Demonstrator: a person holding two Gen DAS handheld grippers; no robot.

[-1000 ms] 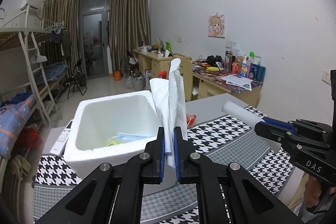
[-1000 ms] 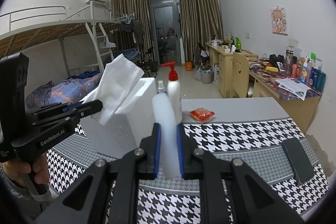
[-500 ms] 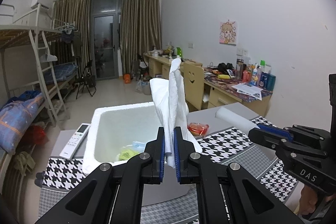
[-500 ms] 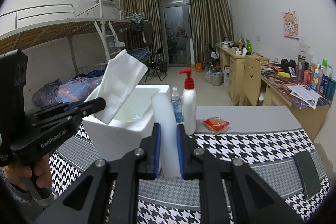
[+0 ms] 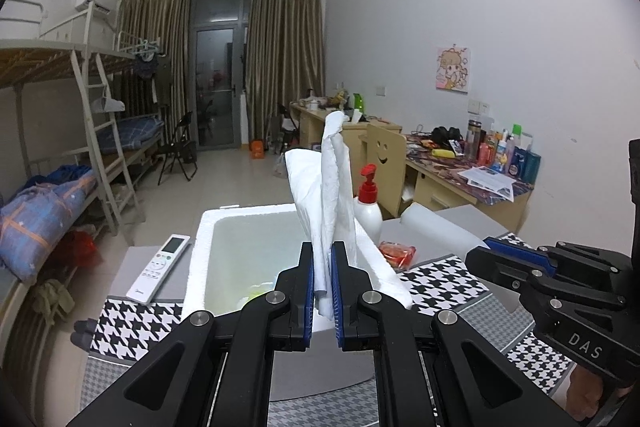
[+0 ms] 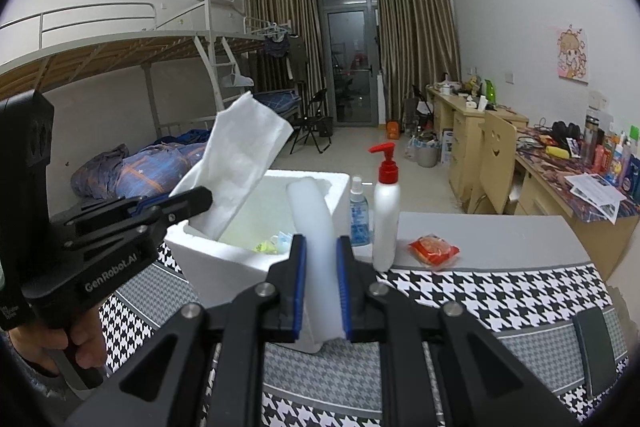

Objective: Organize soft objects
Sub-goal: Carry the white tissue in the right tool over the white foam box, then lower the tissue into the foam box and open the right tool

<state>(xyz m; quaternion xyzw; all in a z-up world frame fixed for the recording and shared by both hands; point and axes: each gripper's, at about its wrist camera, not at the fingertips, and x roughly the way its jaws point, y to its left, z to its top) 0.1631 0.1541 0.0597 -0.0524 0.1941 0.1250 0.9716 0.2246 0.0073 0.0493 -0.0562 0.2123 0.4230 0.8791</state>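
The left claw (image 5: 321, 291) pinches a white tissue (image 5: 330, 195) that stands upright above its tips, with the white foam box (image 5: 200, 259) just beyond. The right claw (image 6: 321, 291) clamps a white foam roll (image 6: 314, 227), the same box just ahead and left on the table (image 6: 500, 239).

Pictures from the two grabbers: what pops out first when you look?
A big white tissue sticks up, pinched in the left gripper over the white foam box. The right gripper squeezes a white foam roll beside that box. A red-topped pump bottle stands just right of the box on the table.
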